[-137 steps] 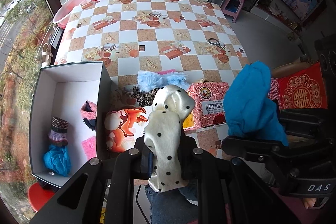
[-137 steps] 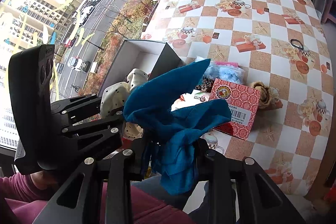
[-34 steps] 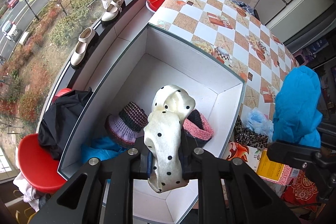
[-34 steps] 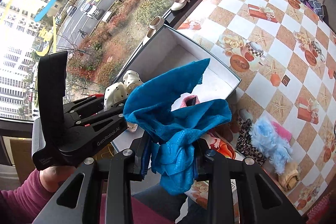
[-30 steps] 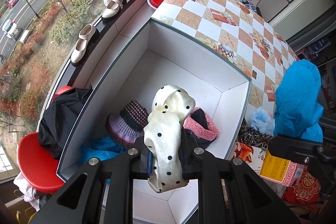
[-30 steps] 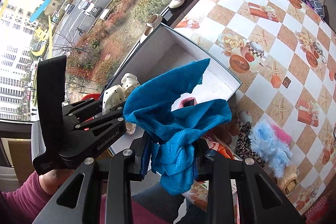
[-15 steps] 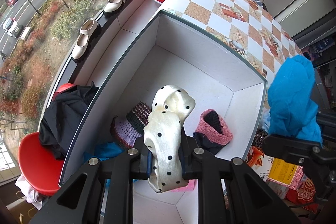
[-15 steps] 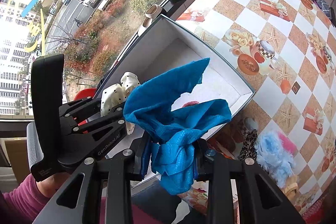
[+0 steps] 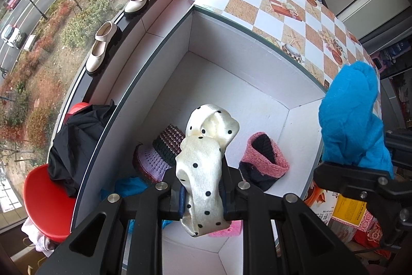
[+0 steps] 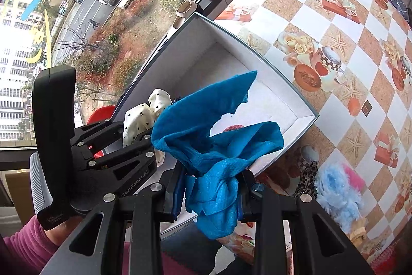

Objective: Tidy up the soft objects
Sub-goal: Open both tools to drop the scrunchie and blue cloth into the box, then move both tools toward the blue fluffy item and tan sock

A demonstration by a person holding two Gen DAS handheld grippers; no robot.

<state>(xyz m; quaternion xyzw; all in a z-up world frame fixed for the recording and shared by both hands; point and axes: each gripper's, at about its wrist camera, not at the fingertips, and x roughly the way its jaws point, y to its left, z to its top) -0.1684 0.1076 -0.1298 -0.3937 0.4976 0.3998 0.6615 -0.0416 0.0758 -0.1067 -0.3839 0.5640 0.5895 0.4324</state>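
My left gripper (image 9: 202,193) is shut on a cream polka-dot cloth (image 9: 203,161) and holds it above the near end of an open white box (image 9: 231,84). In the box lie a striped knit piece (image 9: 159,148), a pink-rimmed dark sock (image 9: 265,161), a blue cloth (image 9: 128,186) and a pink item (image 9: 226,228). My right gripper (image 10: 209,191) is shut on a blue cloth (image 10: 216,143), held over the box's near right corner (image 10: 306,117). It also shows in the left wrist view (image 9: 352,120).
The box sits at the corner of a checkered table (image 9: 296,4). Fluffy light-blue (image 10: 334,195) and pink (image 10: 356,179) soft items lie right of the box. Printed cartons (image 9: 345,210) stand by its right wall. Shoes (image 9: 103,45) on the window sill, a red stool (image 9: 49,200) below.
Both grippers have moved further over the box with their cloths still held; the box interior now fills more of the left wrist view.
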